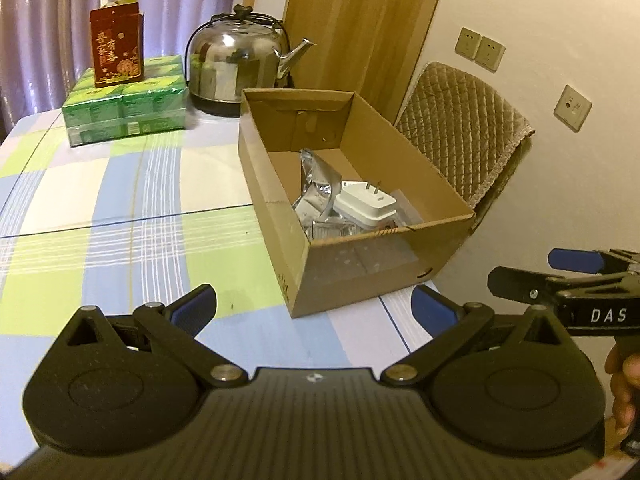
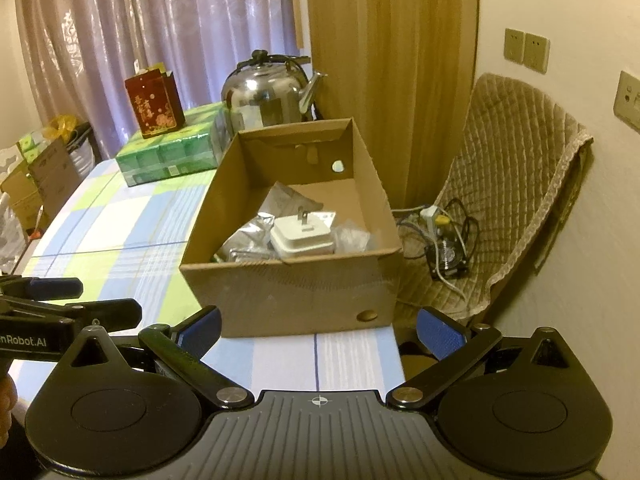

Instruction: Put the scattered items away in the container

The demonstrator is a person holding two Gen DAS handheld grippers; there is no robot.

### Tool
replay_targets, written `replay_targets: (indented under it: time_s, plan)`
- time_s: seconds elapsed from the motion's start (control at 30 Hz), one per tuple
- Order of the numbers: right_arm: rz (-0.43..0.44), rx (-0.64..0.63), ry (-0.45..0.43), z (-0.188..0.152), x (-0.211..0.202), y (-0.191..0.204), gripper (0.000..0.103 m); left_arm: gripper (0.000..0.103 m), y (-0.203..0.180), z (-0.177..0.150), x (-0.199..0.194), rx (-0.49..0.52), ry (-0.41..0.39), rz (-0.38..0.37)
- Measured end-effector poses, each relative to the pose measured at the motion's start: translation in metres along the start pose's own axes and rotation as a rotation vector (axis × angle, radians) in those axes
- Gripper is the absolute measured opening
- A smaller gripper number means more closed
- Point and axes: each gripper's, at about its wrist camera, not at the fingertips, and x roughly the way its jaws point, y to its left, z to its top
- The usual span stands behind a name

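An open cardboard box [image 1: 404, 256] [image 2: 280, 292] stands on the checked tablecloth near the table's right edge. Inside it lie a white plug adapter [image 1: 366, 202] [image 2: 302, 238] with its prongs up and several silver foil packets [image 1: 316, 184] [image 2: 244, 242]. My left gripper [image 1: 316, 306] hovers open in front of the box, nothing between its blue pads. My right gripper [image 2: 318, 330] is also open and empty, just short of the box's near wall. Each gripper shows in the other's view, the right gripper [image 1: 560, 276] at the right edge and the left gripper [image 2: 68, 296] at the left edge.
A steel kettle [image 1: 240, 64] [image 2: 272, 96], a green tissue pack [image 1: 124, 108] [image 2: 172, 148] and a red box [image 1: 116, 46] [image 2: 154, 106] stand at the table's far end. A padded chair [image 1: 464, 136] [image 2: 508, 192] with cables and a small fan [image 2: 446, 256] stands right of the table. A hand [image 1: 624, 384] holds the right gripper.
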Motion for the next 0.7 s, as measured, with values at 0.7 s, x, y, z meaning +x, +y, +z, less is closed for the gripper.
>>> replay_targets:
  time_s: [0.7]
  plan:
    - [0.006, 0.027, 0.005, -0.015, -0.013, -0.005, 0.101, 0.102, -0.021, -0.012, -0.002, -0.016, 0.027, 0.036]
